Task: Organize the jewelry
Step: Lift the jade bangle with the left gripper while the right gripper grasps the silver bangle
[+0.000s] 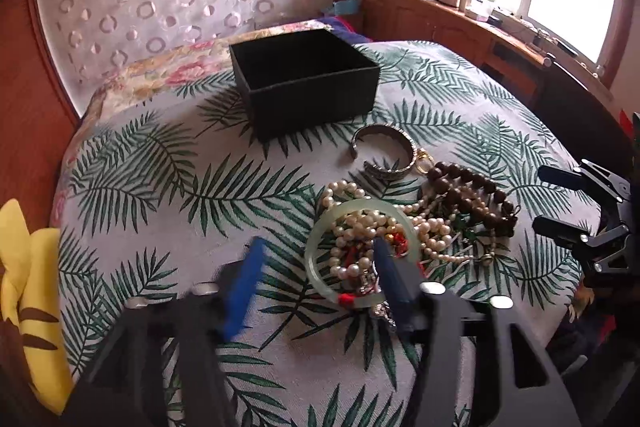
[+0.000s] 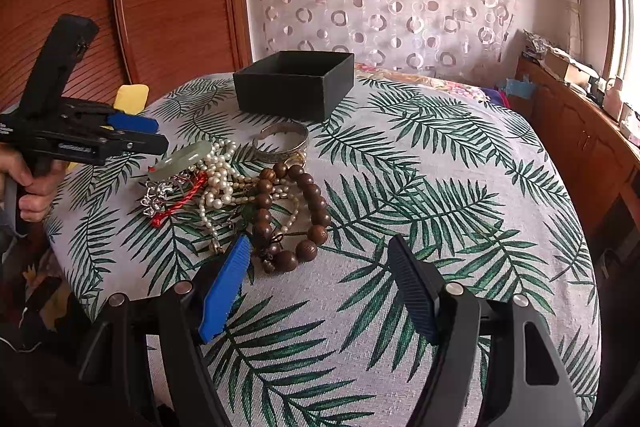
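In the left wrist view, the left gripper point(image 1: 320, 247) hung with jaws parted and empty over the jade bangle point(image 1: 320, 259), which lay on the pearl strands point(image 1: 360, 227) near the bed's point(image 1: 160, 187) front edge, the black box point(image 1: 304, 79) standing behind. In the right wrist view, the right gripper point(image 2: 320, 247) stood spread wide and empty, just in front of the wooden bead bracelet point(image 2: 304, 211), with the silver cuff point(image 2: 284, 143) between the heap and the box point(image 2: 294, 83).

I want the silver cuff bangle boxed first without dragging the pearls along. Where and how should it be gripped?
Grip the silver cuff bangle across its band on the side facing the black box, coming down from above. That arc lies clear on the cloth, while the near side borders the pearls and wooden beads.
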A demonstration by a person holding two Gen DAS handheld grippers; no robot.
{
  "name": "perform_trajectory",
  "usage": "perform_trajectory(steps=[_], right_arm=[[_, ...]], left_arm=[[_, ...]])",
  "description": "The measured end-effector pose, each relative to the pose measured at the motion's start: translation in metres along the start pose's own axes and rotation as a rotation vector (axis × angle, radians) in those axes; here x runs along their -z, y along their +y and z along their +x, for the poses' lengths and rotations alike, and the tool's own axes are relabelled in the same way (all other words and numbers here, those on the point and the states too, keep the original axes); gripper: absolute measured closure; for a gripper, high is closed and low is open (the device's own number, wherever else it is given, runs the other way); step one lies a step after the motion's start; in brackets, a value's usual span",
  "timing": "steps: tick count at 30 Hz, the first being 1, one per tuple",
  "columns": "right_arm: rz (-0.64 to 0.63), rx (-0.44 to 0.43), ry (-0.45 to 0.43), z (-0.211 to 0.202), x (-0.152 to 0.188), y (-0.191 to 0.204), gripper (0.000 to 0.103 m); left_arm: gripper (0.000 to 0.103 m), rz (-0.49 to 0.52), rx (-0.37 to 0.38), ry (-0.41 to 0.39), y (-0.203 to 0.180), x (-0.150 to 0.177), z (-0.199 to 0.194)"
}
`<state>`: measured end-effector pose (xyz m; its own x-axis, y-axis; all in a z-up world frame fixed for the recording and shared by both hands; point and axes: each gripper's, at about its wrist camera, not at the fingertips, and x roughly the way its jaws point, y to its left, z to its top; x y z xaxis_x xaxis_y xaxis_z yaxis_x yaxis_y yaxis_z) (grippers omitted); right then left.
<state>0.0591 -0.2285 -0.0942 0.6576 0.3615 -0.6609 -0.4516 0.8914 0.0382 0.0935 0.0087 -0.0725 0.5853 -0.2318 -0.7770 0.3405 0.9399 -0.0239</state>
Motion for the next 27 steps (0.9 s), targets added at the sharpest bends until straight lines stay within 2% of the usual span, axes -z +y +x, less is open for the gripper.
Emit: perform_trajectory(steps=[3,7,11,16,18,19,21,27], right_arm=[[-0.002,0.0,-0.001,0.001,0.0,0.001,0.029],[-0.001,0.0,0.0,0.001,0.0,0.002,0.029],[-0.007,-0.002,0.0,0.001,0.0,0.002,0.029],[-0.027,-0.012,-0.003,0.004,-0.009,0.008,0.029],[-0.047,-0.019,-0.007,0.006,-0.015,0.013,0.028],[-0.055,-0.025,-0.009,0.008,-0.017,0.015,0.026],[-0.07,-0.041,-0.007,0.012,-0.024,0.018,0.024],[-0.105,-0.097,0.015,0.037,-0.052,0.021,0.024]], left_arm=[[0.04,0.017,0.043,0.01,-0.007,-0.002,0.002],[0.036,0.017,0.062,0.039,-0.013,-0.004,0.017],[0.026,0.01,0.076,0.061,-0.017,-0.004,0.027],[0.026,-0.022,0.098,0.081,-0.014,-0.005,0.042],[0.031,-0.033,0.112,0.076,-0.012,-0.004,0.043],[0.036,-0.033,0.106,0.074,-0.011,-0.004,0.043],[0.036,-0.037,0.114,0.066,-0.009,-0.002,0.042],[0.036,-0.04,0.058,0.022,-0.004,0.001,0.029]])
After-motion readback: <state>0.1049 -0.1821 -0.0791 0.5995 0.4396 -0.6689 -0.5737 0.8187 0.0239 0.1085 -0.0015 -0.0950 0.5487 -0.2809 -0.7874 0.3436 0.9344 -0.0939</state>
